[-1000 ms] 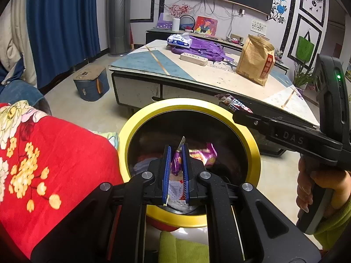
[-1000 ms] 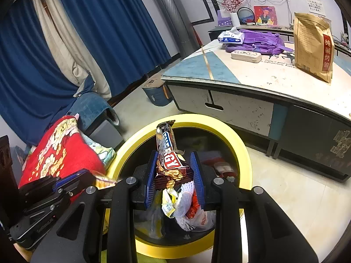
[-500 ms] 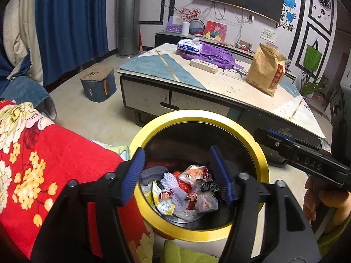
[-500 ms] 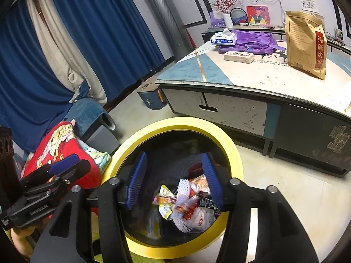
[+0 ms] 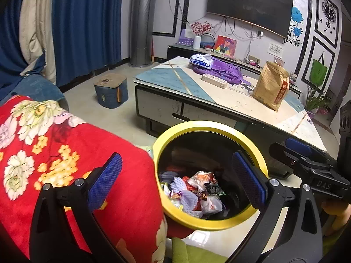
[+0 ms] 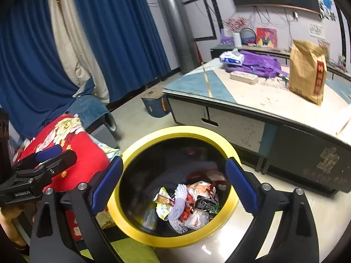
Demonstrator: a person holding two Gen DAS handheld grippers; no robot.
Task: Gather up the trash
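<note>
- Left wrist view: a low table [image 5: 230, 94] fills the far side of the room, carrying a brown paper bag [image 5: 271, 87], a purple bag [image 5: 221, 71], a tissue pack [image 5: 201, 59] and a white power strip [image 5: 214, 80].
- Blue curtains [image 5: 85, 26] hang along the wall to the left, and a red floral blanket [image 5: 65, 153] lies in the near left corner, just beside the bin.
- Right wrist view: the yellow-rimmed bin [image 6: 140, 230] stands on the floor in front of the table, its black inside open to the camera.
- Trash [image 6: 188, 206] — crumpled wrappers, a white foam net, a dark green-lettered packet — lies heaped at the bottom of the bin; the same pile shows in the left view [image 5: 195, 191].
- Right gripper [image 6: 173, 184] is above the bin, jaws spread wide to either side of the rim, nothing between the blue pads [image 6: 240, 186].
- Left gripper [image 5: 175, 182] is also spread wide and empty — one pad over the blanket, the other pad [image 5: 246, 180] over the bin's right rim.
</note>
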